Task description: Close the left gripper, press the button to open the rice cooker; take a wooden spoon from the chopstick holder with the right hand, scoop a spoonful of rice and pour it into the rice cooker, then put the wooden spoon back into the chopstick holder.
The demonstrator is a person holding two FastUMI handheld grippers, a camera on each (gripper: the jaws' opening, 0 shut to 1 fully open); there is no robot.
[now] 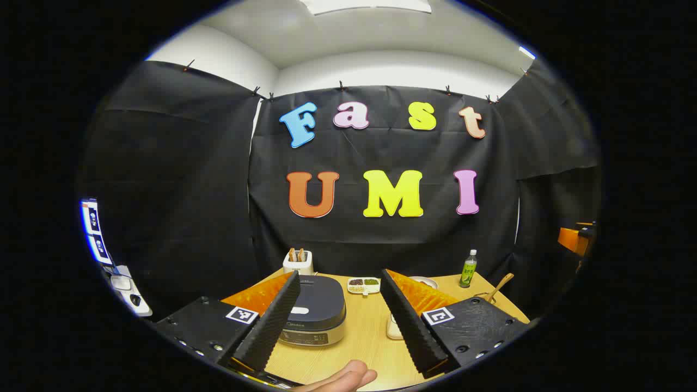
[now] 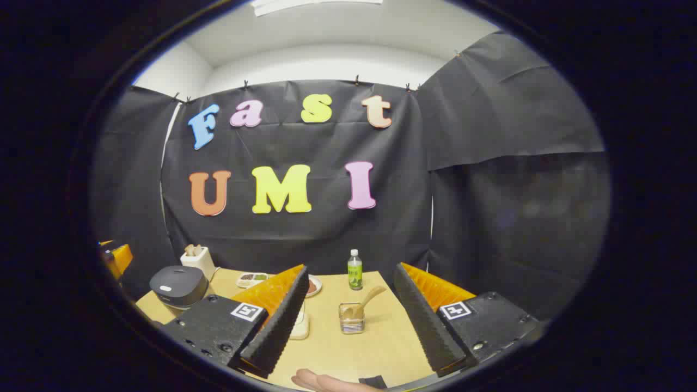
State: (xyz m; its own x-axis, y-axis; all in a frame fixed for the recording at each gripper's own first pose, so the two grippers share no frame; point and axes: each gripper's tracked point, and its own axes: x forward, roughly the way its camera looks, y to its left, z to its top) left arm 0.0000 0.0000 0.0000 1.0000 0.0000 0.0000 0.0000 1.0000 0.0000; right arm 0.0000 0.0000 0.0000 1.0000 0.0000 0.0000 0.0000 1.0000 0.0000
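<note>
nothing of the task is done yet, by the look of it: the rice cooker (image 1: 314,310) sits with its lid down toward the left side of the worktop (image 1: 370,332), and the pale button (image 1: 299,310) on its lid is untouched.

the left claw (image 1: 340,321) hangs above the near edge of the worktop with its jaws spread wide, released and holding nothing; the cooker lies just ahead of it, partly behind its left finger. the right claw (image 2: 348,326) is likewise released and empty, well apart from anything.

in the right gripper view the chopstick holder (image 2: 352,318), a small mesh cup, stands near the right side of the worktop between that claw's fingers, farther off, and the wooden spoon (image 2: 370,297) leans out of it with its handle tilted up to the right. a green bottle (image 2: 355,270) stands behind it near the far edge. a white toaster (image 1: 298,262) sits at the far left corner, with a small divided dish (image 1: 364,284) beside it along the far edge.

the step in hand is the first one. the next move, as i judge it, calls for clenching the left claw, then bringing its closed tips down squarely onto the lid button, pressing straight so the cooker does not slide.
</note>
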